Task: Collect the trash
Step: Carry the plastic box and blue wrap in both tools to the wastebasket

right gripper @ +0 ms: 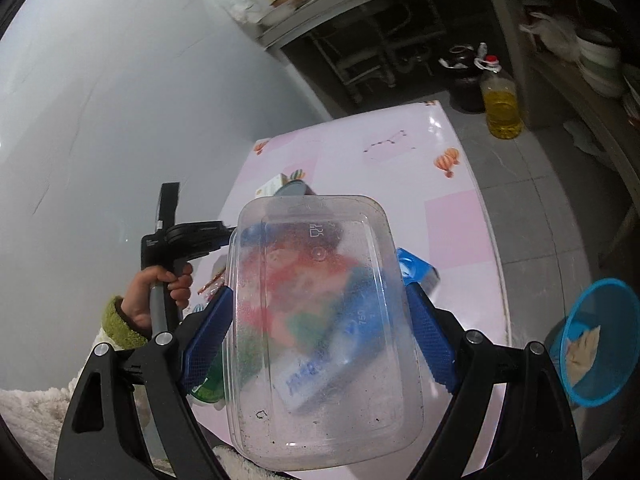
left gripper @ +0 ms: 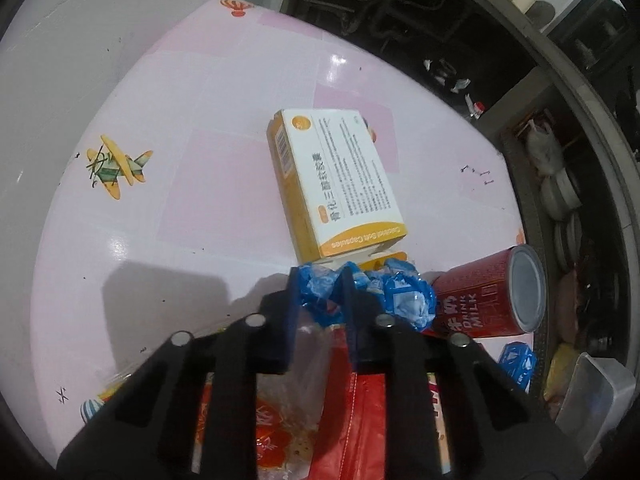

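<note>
In the left wrist view my left gripper (left gripper: 320,288) is shut on a crumpled blue plastic wrapper (left gripper: 400,296), held just above the pink table (left gripper: 180,200). A yellow-and-white medicine box (left gripper: 336,184) lies just beyond it, and a red milk can (left gripper: 492,292) lies on its side to the right. Red snack wrappers (left gripper: 352,412) lie under the fingers. In the right wrist view my right gripper (right gripper: 316,336) is shut on a clear plastic food container (right gripper: 320,340), held above the table. The left gripper (right gripper: 188,240) and the hand holding it show at the left.
A blue mesh waste basket (right gripper: 596,340) stands on the floor right of the table (right gripper: 440,184). A bottle of yellow oil (right gripper: 500,104) stands on the floor beyond the table. Another blue wrapper (left gripper: 516,360) lies by the can. Shelves with dishes (left gripper: 560,196) line the right.
</note>
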### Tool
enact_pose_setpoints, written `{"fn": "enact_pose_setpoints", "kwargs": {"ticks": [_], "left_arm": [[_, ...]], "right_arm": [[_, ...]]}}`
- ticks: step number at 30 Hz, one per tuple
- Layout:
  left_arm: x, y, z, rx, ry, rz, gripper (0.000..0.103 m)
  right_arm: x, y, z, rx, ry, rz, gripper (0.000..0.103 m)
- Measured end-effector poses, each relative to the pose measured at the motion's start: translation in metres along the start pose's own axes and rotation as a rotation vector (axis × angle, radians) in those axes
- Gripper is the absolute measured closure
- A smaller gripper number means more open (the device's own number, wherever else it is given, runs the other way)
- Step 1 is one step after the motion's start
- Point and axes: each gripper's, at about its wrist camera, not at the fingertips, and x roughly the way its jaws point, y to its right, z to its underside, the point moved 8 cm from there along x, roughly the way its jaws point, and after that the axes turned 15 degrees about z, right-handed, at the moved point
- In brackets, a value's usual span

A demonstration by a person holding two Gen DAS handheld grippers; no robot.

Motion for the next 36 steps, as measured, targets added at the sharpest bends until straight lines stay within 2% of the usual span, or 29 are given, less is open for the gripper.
{"fn": "enact_pose_setpoints", "kwargs": {"ticks": [3, 11, 16, 20, 23, 25, 29, 33, 36], "left_arm": [[-0.013, 0.003, -0.003, 0.024, 0.052, 0.003, 0.095], [-0.073, 0.030, -0.012, 0.116, 0.226, 0.007, 0.096], [-0.110, 0.089, -0.009, 0.239, 0.307, 0.059, 0.096], [-0.125, 0.160, 0.007, 0.376, 0.312, 0.158, 0.096], [-0.110, 0.230, 0.032, 0.494, 0.244, 0.250, 0.096], [-0.089, 0.276, 0.055, 0.569, 0.169, 0.311, 0.096], [-0.030, 0.354, 0.106, 0.696, -0.004, 0.371, 0.096], [0.055, 0.411, 0.168, 0.782, -0.210, 0.368, 0.096], [0.120, 0.436, 0.214, 0.827, -0.352, 0.314, 0.096]], "right_arm": [[-0.002, 0.010, 0.001, 0.021, 0.009, 0.010, 0.020], [-0.019, 0.045, 0.005, 0.102, 0.056, 0.023, 0.020], [-0.041, 0.083, 0.011, 0.207, 0.119, 0.058, 0.020], [-0.065, 0.132, 0.026, 0.341, 0.177, 0.116, 0.020], [-0.085, 0.177, 0.048, 0.478, 0.214, 0.161, 0.020], [-0.095, 0.212, 0.069, 0.586, 0.230, 0.181, 0.020], [-0.101, 0.269, 0.111, 0.765, 0.222, 0.197, 0.020], [-0.088, 0.315, 0.149, 0.913, 0.196, 0.220, 0.020], [-0.068, 0.345, 0.172, 1.033, 0.167, 0.199, 0.020]]}}
